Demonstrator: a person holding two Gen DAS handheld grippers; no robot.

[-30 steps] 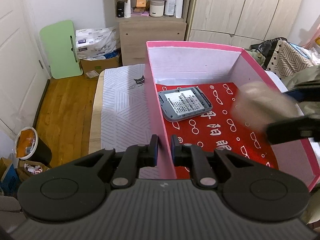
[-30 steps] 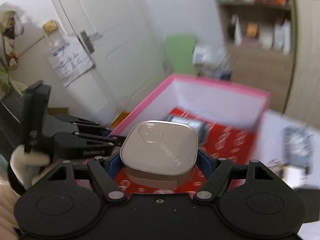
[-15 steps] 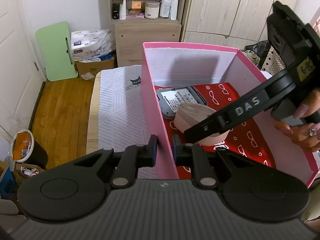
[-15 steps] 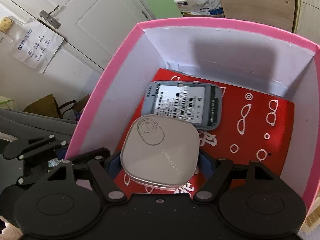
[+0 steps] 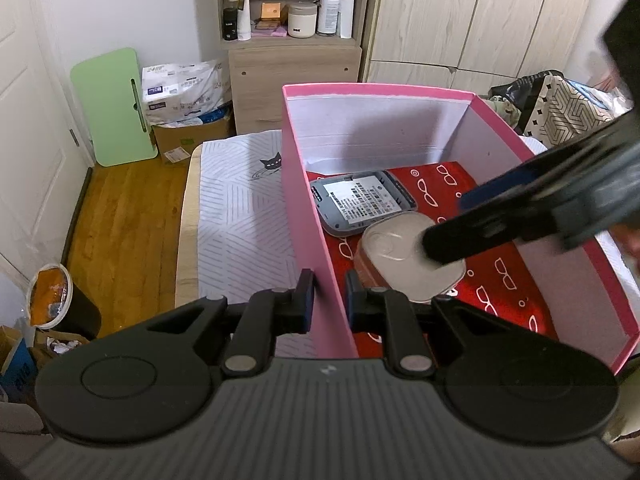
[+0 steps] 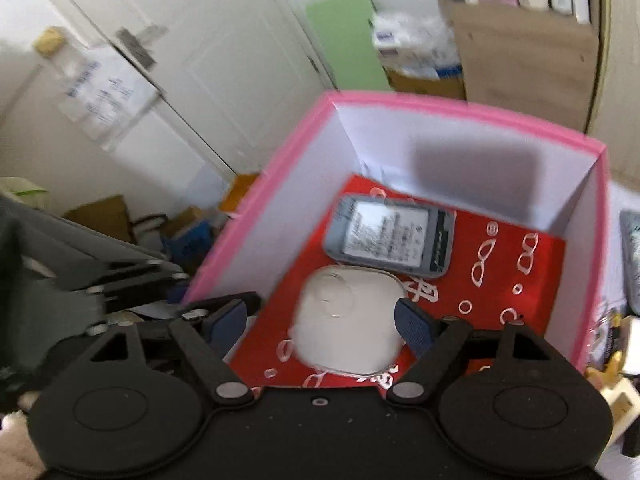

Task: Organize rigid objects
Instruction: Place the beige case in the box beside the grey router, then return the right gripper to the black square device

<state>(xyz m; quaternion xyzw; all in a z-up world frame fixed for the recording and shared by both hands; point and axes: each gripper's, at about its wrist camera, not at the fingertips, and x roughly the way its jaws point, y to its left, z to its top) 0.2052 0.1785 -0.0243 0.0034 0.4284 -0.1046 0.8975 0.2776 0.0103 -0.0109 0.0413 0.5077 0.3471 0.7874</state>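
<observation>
**A:** What is the left gripper (image 5: 327, 295) doing?

**B:** Its two black fingers pinch the near wall of the tall pink cardboard box with white inner walls (image 5: 312, 216) — one finger outside, one inside, clamped on the card. My reading is that this steadies the box while the other hand loads it.

**A:** And the right gripper (image 6: 320, 322)?

**B:** Its blue-padded jaws have just been opening and now stand apart. The rounded-square silver-beige case (image 6: 348, 324) shows between them with a gap on either side, so neither pad presses it. It appears to rest on the box's red floor printed with white spectacles.

**A:** Where exactly in the box?

**B:** Close to the pinched wall, just beside a grey rectangular device with a white printed label (image 5: 360, 200), which lies flat toward the back. Whether the two touch I cannot tell — the view is blurred. Placing them side by side leaves the floor's other half bare, presumably for more items.
</observation>
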